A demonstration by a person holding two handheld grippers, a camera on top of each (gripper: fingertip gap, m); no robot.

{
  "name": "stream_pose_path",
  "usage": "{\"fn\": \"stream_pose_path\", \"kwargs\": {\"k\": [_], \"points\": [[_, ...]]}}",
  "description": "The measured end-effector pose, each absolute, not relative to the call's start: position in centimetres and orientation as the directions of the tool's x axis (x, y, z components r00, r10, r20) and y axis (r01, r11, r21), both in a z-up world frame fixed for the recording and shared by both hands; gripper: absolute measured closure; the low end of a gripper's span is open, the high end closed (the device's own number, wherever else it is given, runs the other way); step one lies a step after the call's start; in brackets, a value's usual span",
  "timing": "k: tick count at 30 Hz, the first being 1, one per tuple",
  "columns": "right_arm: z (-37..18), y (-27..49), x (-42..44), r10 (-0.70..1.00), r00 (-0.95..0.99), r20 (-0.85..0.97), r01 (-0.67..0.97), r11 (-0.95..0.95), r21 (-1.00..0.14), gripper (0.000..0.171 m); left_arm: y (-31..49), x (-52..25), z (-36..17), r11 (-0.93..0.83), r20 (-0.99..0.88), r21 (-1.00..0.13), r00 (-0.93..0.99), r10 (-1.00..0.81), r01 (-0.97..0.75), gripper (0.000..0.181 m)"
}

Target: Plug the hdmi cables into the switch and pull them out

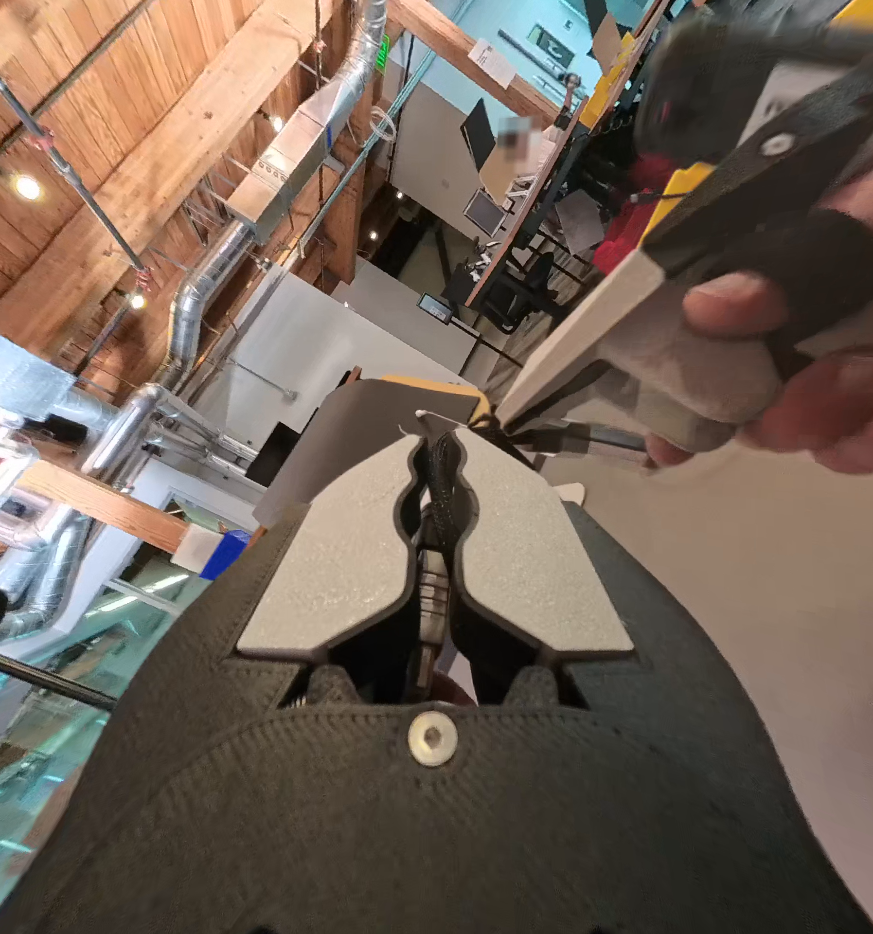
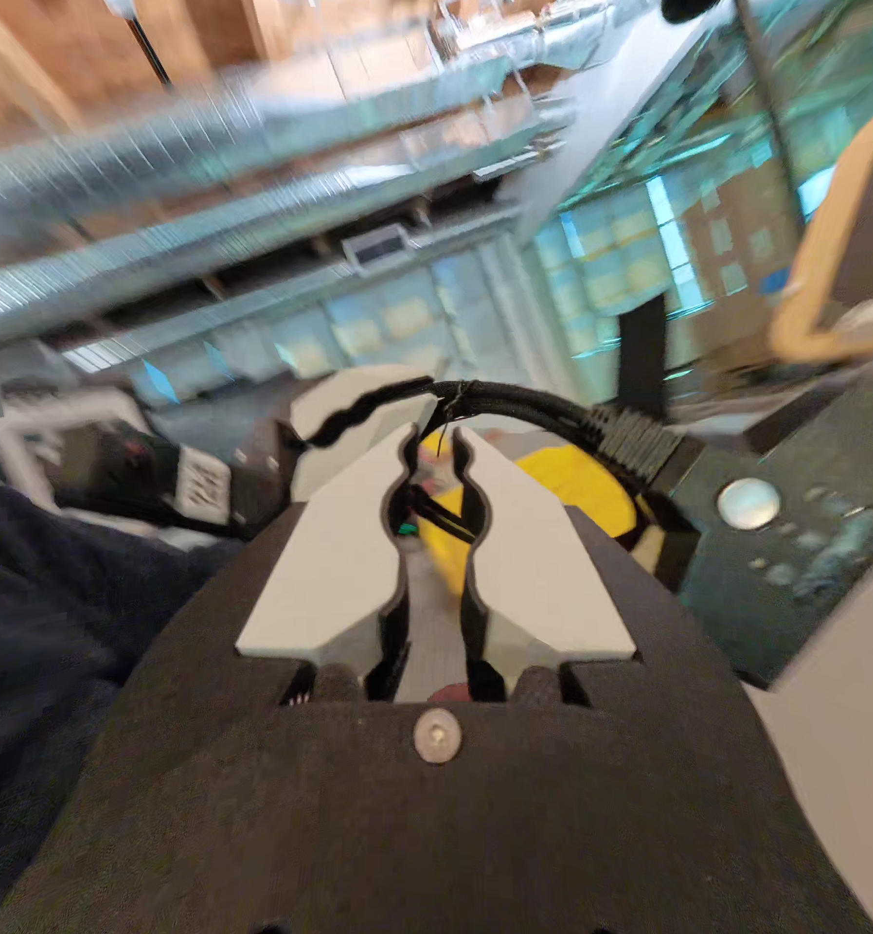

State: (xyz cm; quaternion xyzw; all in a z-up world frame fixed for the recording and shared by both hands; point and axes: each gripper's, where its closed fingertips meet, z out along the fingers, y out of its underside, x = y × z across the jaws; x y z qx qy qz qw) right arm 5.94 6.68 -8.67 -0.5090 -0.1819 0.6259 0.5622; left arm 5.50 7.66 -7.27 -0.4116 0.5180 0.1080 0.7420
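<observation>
The left wrist view is sharp and tilted up toward a ceiling of wooden beams and silver ventilation ducts; the right wrist view is smeared with motion blur and shows the same ducting only as streaks.

In the left wrist view the left gripper, black-bodied with grey wavy-edged fingers, is nearly closed on a black braided HDMI cable. The cable lies in the narrow slot between the fingers, its long axis along them, pointing away from the camera, with a metallic plug end visible lower in the slot. At the upper right a person's hand grips the right gripper, whose pale finger reaches toward the left gripper's tips.

The right wrist view alone shows the black rectangular HDMI switch with a round silver button, at the right edge. The cable arcs from the left gripper's fingers, at left of centre, over to the ribbed strain relief at the switch's corner. The right gripper has its fingers slightly apart; a thin dark strand shows in the gap, but I cannot tell whether it is gripped. A yellow object sits blurred behind the fingers.
</observation>
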Motion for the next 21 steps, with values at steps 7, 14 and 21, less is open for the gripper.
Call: {"fn": "stream_pose_path", "kwargs": {"k": [7,14,21], "points": [[-8.0,7.6,6.6,0.542,0.67,0.507,0.252,0.477,-0.842,0.154,8.1,5.3,-7.1,0.617,-0.838,-0.538,0.445,-0.316,-0.574,0.176],[-7.8,7.7,6.7,0.395,0.626,0.673,0.429,0.546,-0.72,0.162,8.0,5.2,-6.7,0.61,-0.833,-0.545,0.456,-0.313,-0.576,0.176],[-8.2,7.7,6.4,0.466,0.622,0.629,0.389,0.513,-0.765,0.164,8.1,5.3,-6.7,0.607,-0.828,-0.553,0.46,-0.322,-0.571,0.176]]}}
